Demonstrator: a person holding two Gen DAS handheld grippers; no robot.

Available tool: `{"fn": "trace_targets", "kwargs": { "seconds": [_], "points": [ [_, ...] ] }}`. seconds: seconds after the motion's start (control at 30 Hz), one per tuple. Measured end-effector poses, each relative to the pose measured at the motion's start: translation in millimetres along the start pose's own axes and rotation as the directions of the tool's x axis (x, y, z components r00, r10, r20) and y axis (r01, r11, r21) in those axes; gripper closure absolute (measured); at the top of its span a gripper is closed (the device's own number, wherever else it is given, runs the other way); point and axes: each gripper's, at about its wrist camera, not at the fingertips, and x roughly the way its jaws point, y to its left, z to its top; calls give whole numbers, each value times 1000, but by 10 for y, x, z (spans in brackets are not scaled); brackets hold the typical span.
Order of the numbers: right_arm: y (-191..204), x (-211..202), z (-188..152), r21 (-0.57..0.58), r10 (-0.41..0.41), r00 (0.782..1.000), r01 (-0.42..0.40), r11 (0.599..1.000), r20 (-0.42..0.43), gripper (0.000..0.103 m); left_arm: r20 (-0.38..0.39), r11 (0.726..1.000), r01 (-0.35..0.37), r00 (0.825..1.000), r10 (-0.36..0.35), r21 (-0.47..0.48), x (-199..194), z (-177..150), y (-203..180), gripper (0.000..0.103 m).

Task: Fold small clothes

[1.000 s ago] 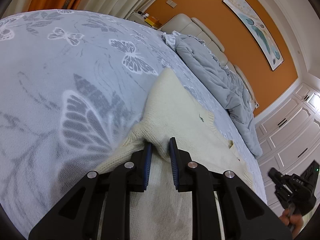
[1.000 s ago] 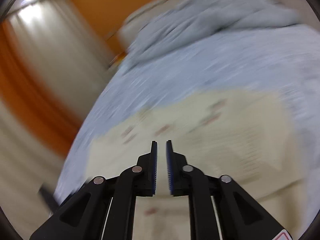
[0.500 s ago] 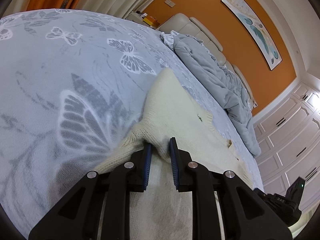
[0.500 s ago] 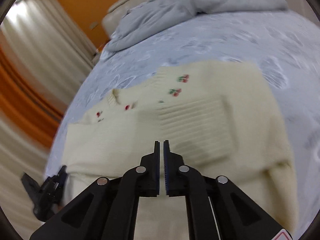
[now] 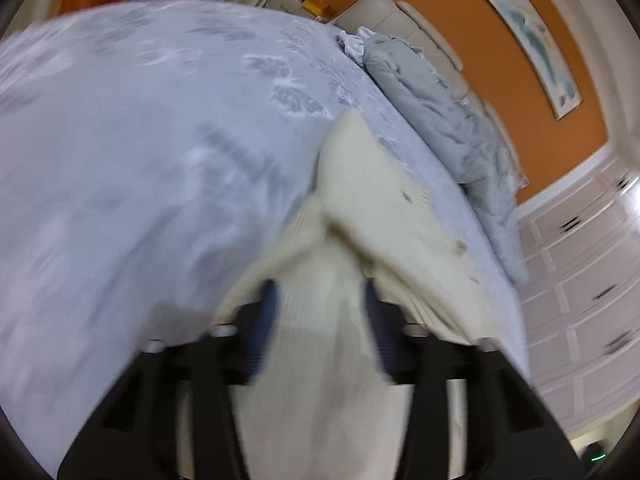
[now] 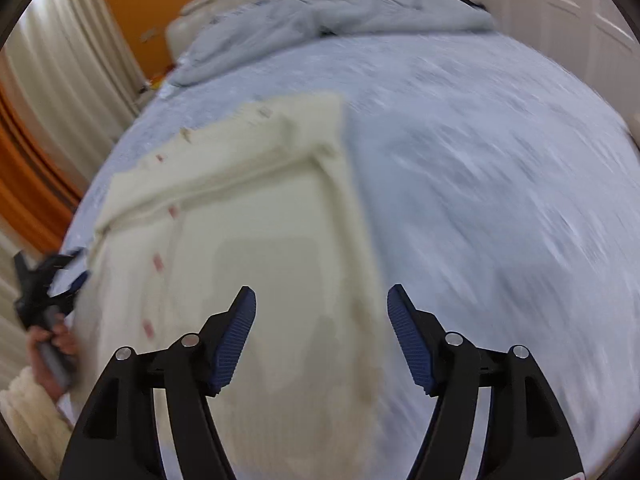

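You are holding the left gripper (image 5: 320, 316) with its jaws apart, a fold of the cream sweater (image 5: 384, 208) lying between them. Your right gripper (image 6: 321, 332) is hovering wide open over the sweater's edge on the grey butterfly-print bedspread (image 6: 500, 184).

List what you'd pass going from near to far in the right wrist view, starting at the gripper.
Right gripper, jaws wide apart → cream sweater spread on the bed → blue-grey bedspread → rumpled grey duvet → beige headboard → orange wall.
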Motion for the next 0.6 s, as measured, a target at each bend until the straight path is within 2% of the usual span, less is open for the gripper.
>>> {"fn": "trace_targets", "kwargs": {
  "seconds": [0.03, 0.07, 0.1, 0.17, 0.2, 0.23, 0.27, 0.37, 0.4, 0.5, 0.6],
  "points": [
    [-129, -49, -163, 29, -22, 999, 23, 999, -36, 35, -11, 1000, 15, 1000, -15, -23, -250, -111, 71, 23],
    [-246, -76, -302, 63, -30, 998, 34, 997, -60, 35, -18, 1000, 6, 1000, -6, -30, -380, -180, 99, 13],
    [-336, -107, -415, 98, -26, 997, 33, 995, -78, 34, -38, 997, -67, 997, 66, -43, -627, -309, 179, 6],
    [-479, -79, -590, 197, 14, 993, 10, 980, -120, 33, -78, 993, -113, 991, 109, -40, -836, -490, 264, 6],
    [-479, -40, -614, 236, 56, 989, -22, 972, -135, 32, -124, 993, -115, 986, 109, -39, -939, -622, 332, 6],
    [-463, -8, -690, 262, 125, 982, -85, 961, -141, 31, -150, 993, -108, 984, 100, -41, -1005, -721, 376, 6],
    [-425, 51, -718, 265, 154, 977, -111, 958, -145, 31, -158, 994, -98, 983, 90, -42, -1071, -817, 404, 6],
    [-333, 241, -820, 271, 175, 970, -125, 954, -169, 29, -156, 996, -94, 983, 92, -6, -1150, -1025, 320, 5],
    [-284, 261, -814, 262, 166, 974, -122, 957, -152, 28, -173, 996, -88, 981, 87, 6, -1115, -1065, 272, 5],
    [-194, 303, -770, 238, 226, 965, -190, 953, -136, 28, -151, 994, -99, 983, 107, 55, -1072, -1163, 187, 5],
    [-140, 390, -768, 230, 235, 963, -201, 952, -130, 28, -141, 996, -84, 986, 88, 36, -1075, -1177, 242, 6]
  ]
}}
